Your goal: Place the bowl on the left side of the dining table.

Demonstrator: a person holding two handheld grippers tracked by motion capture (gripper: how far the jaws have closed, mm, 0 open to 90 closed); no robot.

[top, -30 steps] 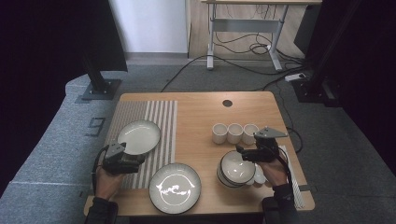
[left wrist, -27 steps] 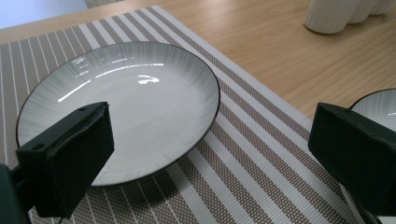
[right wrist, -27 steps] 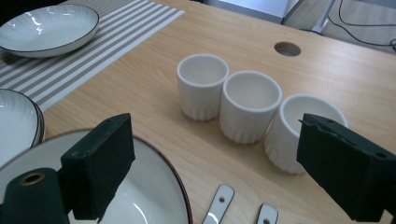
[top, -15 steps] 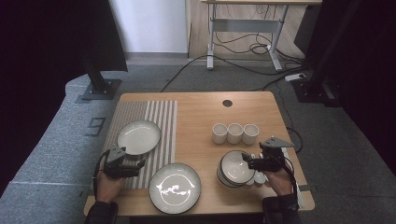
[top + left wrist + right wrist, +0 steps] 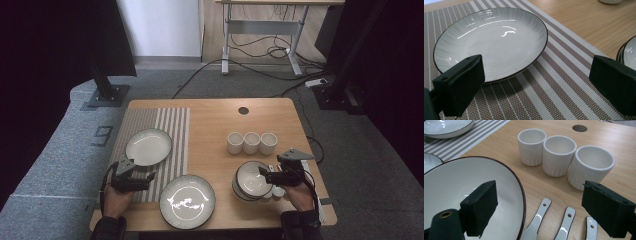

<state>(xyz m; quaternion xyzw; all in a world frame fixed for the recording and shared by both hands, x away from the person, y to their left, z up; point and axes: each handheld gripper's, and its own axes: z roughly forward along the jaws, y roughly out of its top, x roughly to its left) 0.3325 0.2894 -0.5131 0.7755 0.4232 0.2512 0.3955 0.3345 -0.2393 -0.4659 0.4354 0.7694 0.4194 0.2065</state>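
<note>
We hold the right gripper [image 5: 263, 173] over the stack of bowls [image 5: 248, 182] near the worktop's front right corner, its jaws spread wide and grasping nothing; in the right gripper view one jaw sits inside the top bowl's rim and the other hangs above the white spoons [image 5: 565, 223] lying just beside the stack; three white cups [image 5: 562, 157] stand in a row behind, touching one another. Our left gripper [image 5: 145, 178] is released too, jaws apart above the striped mat [image 5: 564, 82] at the front left; the shallow plate [image 5: 491, 41] rests on that mat just ahead of it; a patterned plate [image 5: 187, 201] lies at the front edge between both hands.
</note>
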